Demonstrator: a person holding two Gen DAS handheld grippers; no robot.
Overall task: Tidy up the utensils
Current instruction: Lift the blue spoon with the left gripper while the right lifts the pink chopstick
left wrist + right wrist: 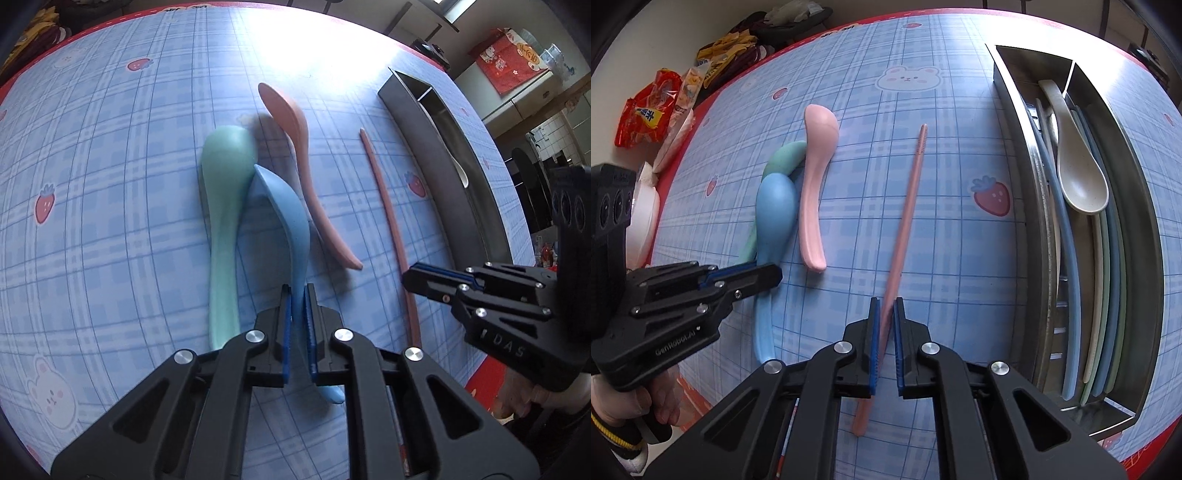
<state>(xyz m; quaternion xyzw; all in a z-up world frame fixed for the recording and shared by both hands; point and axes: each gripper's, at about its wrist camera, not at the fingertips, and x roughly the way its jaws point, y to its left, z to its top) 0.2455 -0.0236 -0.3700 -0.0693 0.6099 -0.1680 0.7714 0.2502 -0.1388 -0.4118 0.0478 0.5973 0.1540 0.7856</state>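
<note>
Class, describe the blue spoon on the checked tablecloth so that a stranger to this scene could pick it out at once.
Start at the long metal utensil tray on the blue checked tablecloth, then look across to the three plastic spoons lying together. The blue spoon lies between the green spoon and the pink spoon. Only its handle sits clamped in the left gripper.

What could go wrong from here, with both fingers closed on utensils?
The blue spoon, held in the left gripper, touches the green spoon and lies close to the pink spoon; lifting may drag them. The right gripper pinches the pink chopstick near one end, so it could pivot or slip before the tray.
</note>
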